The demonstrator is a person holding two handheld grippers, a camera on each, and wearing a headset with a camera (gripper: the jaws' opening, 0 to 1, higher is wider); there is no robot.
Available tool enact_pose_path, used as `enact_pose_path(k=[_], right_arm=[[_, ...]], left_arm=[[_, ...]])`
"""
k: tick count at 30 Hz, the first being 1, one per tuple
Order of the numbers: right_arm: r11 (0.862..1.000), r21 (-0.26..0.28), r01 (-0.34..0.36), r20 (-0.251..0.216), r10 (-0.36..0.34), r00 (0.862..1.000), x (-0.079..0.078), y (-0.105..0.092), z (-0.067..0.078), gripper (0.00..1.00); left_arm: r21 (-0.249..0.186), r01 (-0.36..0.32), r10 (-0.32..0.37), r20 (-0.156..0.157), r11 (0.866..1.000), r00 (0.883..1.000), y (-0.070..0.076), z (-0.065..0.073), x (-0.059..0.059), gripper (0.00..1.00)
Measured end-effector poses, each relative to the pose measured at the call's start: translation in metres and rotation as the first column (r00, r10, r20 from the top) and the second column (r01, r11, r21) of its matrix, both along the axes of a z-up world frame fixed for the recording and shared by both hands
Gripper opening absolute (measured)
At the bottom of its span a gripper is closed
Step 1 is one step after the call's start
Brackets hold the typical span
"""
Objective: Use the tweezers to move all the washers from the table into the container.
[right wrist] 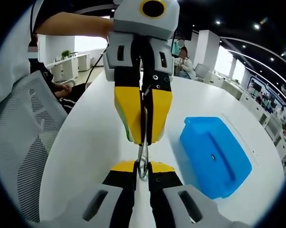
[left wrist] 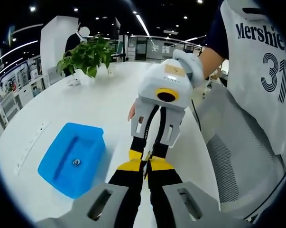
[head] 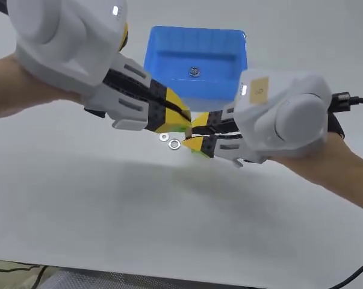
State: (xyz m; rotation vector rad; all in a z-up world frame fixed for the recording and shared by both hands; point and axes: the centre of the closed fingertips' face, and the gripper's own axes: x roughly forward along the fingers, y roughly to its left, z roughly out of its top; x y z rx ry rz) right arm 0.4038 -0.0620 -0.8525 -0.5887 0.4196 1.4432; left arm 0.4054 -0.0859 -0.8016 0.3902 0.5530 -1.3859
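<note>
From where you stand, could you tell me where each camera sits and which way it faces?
Head view: on the headset, looking down at the table; left tongs, right tongs and forearms show.
Left gripper view: on the left tongs, facing the right tongs and the person's jersey.
Right gripper view: on the right tongs, facing the left tongs, tweezers between.
Shared: all see the blue container.

My worktop point(head: 139, 211) is smooth matt white; the container point(head: 163, 57) is glossy blue plastic; washers point(head: 174, 144) and tweezers point(right wrist: 141, 159) are bright metal.
</note>
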Motion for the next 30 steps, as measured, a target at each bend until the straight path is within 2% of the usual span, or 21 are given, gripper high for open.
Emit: enact_pose_path(k=[4,10,14,17,26,30], right_arm=[[1.0,0.0,-0.005,0.003,0.005,1.0,-0.003,0.0,0.003,0.1],[1.0,0.012,-0.005,0.02,0.004,1.0,-0.003,0.001,0.015,0.1],[1.0,0.016,-0.011,0.045,0.01,0.999,-0.002,0.002,0.027,0.1],[1.0,0.028,-0.013,0.057,0.012,0.998,0.0,0.002,0.035,0.1],[0.999,0.039,-0.024,0.109,0.02,0.994,0.008,0.006,0.058,0.1],[0.998,0.047,-0.029,0.139,0.022,0.99,0.015,0.007,0.07,0.1]], left_arm=[[0.002,0.004,-0.004,0.003,1.0,1.0,0.001,0.003,-0.003,0.07],[-0.007,-0.001,0.001,0.014,1.0,1.0,0.002,0.015,-0.004,0.07],[-0.006,0.003,-0.003,0.036,1.0,0.999,0.001,0.032,-0.006,0.07],[-0.008,0.004,-0.004,0.04,1.0,0.999,0.001,0.04,-0.005,0.07],[0.016,0.023,-0.024,0.09,1.0,0.996,0.001,0.063,-0.001,0.07],[0.019,0.026,-0.028,0.11,0.999,0.994,0.003,0.071,0.007,0.07]])
